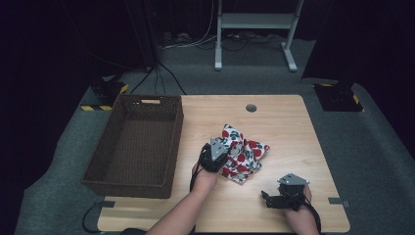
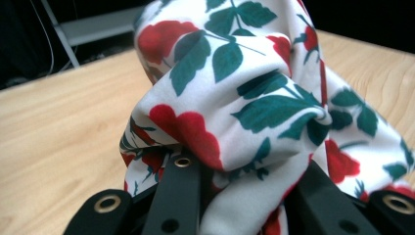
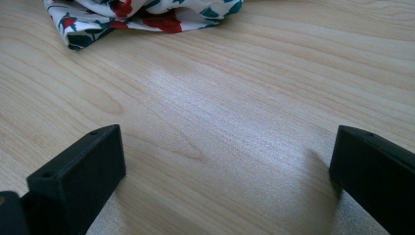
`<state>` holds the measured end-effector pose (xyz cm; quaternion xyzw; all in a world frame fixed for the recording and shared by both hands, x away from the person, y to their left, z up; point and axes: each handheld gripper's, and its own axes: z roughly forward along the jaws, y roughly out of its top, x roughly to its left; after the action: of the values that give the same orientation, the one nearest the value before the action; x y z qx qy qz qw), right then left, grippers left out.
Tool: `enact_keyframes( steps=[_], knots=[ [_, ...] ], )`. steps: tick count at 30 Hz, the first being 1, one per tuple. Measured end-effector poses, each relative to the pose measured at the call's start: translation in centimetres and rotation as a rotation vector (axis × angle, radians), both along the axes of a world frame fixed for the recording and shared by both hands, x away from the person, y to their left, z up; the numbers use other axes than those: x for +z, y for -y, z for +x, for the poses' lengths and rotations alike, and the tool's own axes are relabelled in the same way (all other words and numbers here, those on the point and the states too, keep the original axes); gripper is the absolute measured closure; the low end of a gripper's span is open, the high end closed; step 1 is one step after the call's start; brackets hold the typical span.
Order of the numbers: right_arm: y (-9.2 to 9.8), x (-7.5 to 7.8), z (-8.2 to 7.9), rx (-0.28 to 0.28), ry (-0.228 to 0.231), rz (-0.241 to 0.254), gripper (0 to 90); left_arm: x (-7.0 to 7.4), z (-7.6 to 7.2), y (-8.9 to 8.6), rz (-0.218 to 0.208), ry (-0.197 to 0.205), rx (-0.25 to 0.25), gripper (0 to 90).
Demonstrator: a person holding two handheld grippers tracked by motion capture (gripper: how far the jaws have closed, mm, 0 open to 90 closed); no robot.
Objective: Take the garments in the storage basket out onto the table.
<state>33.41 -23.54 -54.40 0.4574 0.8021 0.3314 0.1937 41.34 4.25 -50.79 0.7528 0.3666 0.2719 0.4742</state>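
Seen from above, a wood worktop point(image 1: 288, 132) w/ a dark woven basket point(image 1: 134, 147) at its left edge, standing open side up. Just right of the basket, a person's left forearm comes in from the bottom edge, angled up and slightly right, wrist bent so the left tongs point(image 1: 219, 155) point at the cloth. A grey three-cornered plate sits on top of them. The floral cloth point(image 1: 243, 154), white w/ red flowers and green leaves, lies bunched near the worktop's middle, well apart from the basket. In the left gripper view the cloth point(image 2: 254, 112) is heaped up between the two black jaws, fabric bulging over them; the left tongs are pinching the cloth, jaws close together around the gathered folds.

Further right, near the worktop's front edge, the right hand holds the right tongs point(image 1: 274, 198) low and roughly level, pointing left, apart from the cloth. In the right gripper view the right tongs point(image 3: 227, 161) are spread wide w/ bare wood between the jaws, tips on or just above the worktop; the cloth's edge point(image 3: 142, 14) lies farther ahead.
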Motion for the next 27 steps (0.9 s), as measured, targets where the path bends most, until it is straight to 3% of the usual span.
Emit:
enact_keyframes(
  steps=[9,14,20,23,27],
  knots=[
    [0.0,0.0,0.0,0.0,0.0,0.0,0.0,-1.7,0.2,0.1,0.075,-0.079,0.001,73.2],
    [0.0,0.0,0.0,-0.001,0.0,0.0,0.0,-2.1,0.4,-0.1,0.079,-0.106,-0.001,67.4],
    [0.0,0.0,0.0,0.0,0.0,0.0,0.0,-1.7,0.2,-0.7,0.074,-0.072,0.0,48.5],
    [0.0,0.0,0.0,0.0,0.0,0.0,0.0,-1.3,-0.1,-1.1,0.057,-0.053,0.037,32.2],
    [0.0,0.0,0.0,-0.001,0.0,0.0,0.0,-0.8,-0.5,-1.8,0.026,-0.055,0.03,26.7]
  ],
)
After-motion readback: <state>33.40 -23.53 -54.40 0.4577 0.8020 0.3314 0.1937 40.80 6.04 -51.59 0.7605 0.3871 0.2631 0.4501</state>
